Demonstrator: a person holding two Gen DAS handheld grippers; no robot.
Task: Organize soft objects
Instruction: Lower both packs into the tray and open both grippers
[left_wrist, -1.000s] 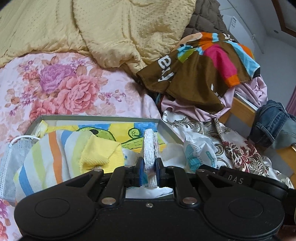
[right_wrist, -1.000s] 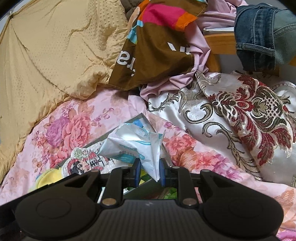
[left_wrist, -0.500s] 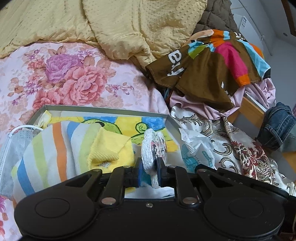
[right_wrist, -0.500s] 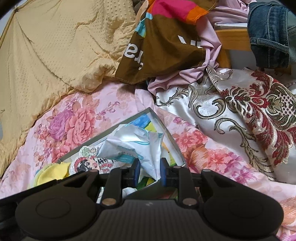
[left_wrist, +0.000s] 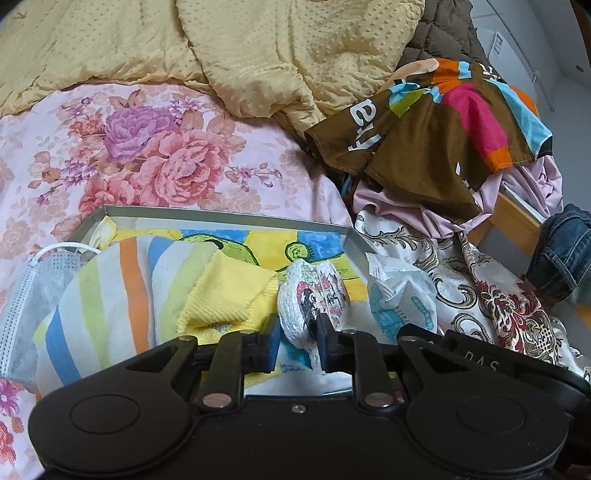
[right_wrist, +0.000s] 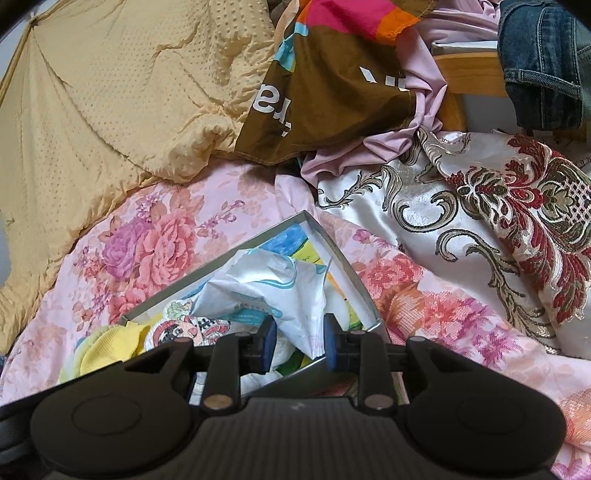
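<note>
Resting inside the grey tray (left_wrist: 229, 216) on the floral bed (left_wrist: 155, 158), the white printed cloth (left_wrist: 314, 295) sits loosely between the just-widening jaws of the left tool (left_wrist: 297, 345), while the right tool (right_wrist: 300, 345), also just widening, stands parted around the crumpled white packet (right_wrist: 273, 291) at the tray's 3 o'clock end.

Towels (left_wrist: 110, 291) in tray (left_wrist: 229, 218) on bedsheet (left_wrist: 147, 155), blanket (left_wrist: 258, 48) behind
</note>
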